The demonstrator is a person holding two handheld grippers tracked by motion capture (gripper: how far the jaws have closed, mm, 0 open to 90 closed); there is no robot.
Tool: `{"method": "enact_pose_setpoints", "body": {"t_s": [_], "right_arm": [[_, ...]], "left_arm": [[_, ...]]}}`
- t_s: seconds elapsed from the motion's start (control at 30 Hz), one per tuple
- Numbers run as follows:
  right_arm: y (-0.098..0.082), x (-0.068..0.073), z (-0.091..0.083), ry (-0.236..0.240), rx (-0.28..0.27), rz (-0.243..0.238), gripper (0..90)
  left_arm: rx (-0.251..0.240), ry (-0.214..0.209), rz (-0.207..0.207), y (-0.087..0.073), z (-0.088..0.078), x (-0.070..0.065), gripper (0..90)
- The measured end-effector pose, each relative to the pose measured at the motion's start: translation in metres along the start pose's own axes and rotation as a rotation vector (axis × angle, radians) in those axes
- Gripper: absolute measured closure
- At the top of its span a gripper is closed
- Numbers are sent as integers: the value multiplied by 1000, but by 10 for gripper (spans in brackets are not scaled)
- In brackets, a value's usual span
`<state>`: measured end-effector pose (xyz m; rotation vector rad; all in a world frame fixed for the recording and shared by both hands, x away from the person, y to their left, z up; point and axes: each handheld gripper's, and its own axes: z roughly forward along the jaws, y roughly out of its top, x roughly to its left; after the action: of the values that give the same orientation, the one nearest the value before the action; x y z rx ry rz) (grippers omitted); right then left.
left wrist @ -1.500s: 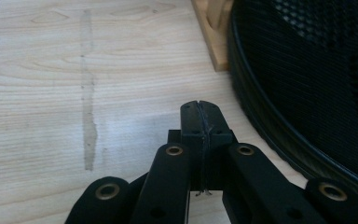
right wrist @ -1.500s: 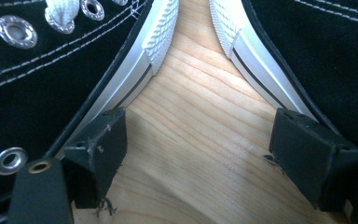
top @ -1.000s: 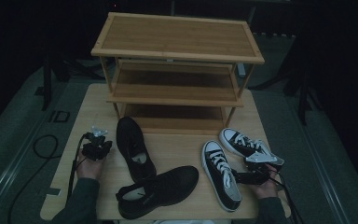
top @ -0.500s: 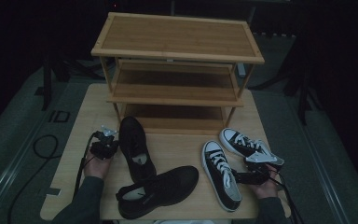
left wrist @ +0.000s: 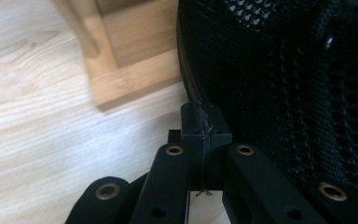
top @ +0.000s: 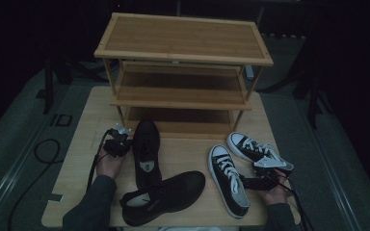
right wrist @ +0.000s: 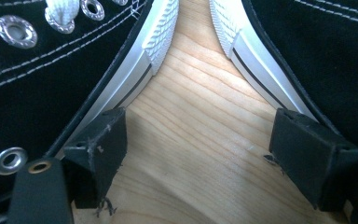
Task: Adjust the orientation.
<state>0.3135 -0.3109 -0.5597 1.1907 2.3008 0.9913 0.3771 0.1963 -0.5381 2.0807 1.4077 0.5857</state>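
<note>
Two black mesh sneakers lie on the table: one (top: 146, 153) points toward the rack, the other (top: 166, 195) lies across the front. My left gripper (top: 125, 144) is shut with nothing in it. In the left gripper view its closed tips (left wrist: 206, 128) rest against the side of the black mesh sneaker (left wrist: 298, 93). Two black-and-white canvas sneakers (top: 229, 179) (top: 250, 147) sit to the right. My right gripper (top: 248, 182) stands open between them; in its own view the pads (right wrist: 100, 149) flank bare table, with a canvas sneaker (right wrist: 37, 84) (right wrist: 317, 51) on each side.
A bamboo shoe rack (top: 183, 53) with three shelves stands at the back of the table (top: 82, 163); its front left foot (left wrist: 121, 60) is just beyond my left jaws. Cables trail off the table's left side onto the dark floor.
My left gripper has slid rightward across the table up to the side of the upright black sneaker. The right gripper and all the shoes have stayed put.
</note>
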Motion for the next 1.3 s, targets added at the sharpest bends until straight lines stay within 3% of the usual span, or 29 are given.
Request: {"method": "enact_pose_setpoints", "body": {"t_s": [0.33, 0.6, 0.73, 0.8, 0.83, 1.03, 1.3], "right_arm": [[0, 0, 0, 0, 0, 0, 188], [0, 0, 0, 0, 0, 0, 188], [0, 0, 0, 0, 0, 0, 188], [0, 0, 0, 0, 0, 0, 188], [0, 0, 0, 0, 0, 0, 188], [0, 0, 0, 0, 0, 0, 188], [0, 0, 0, 0, 0, 1, 189]], "left_arm": [[-3, -36, 25, 18, 11, -13, 900], [-19, -66, -5, 19, 4, -9, 846], [-56, -108, -24, 19, -20, -9, 772], [-56, -108, -24, 19, -20, -9, 755], [-70, -130, -40, 20, -34, -11, 724], [-64, -165, -35, 21, -55, -16, 690], [-78, -180, -13, 24, -79, -26, 645]]}}
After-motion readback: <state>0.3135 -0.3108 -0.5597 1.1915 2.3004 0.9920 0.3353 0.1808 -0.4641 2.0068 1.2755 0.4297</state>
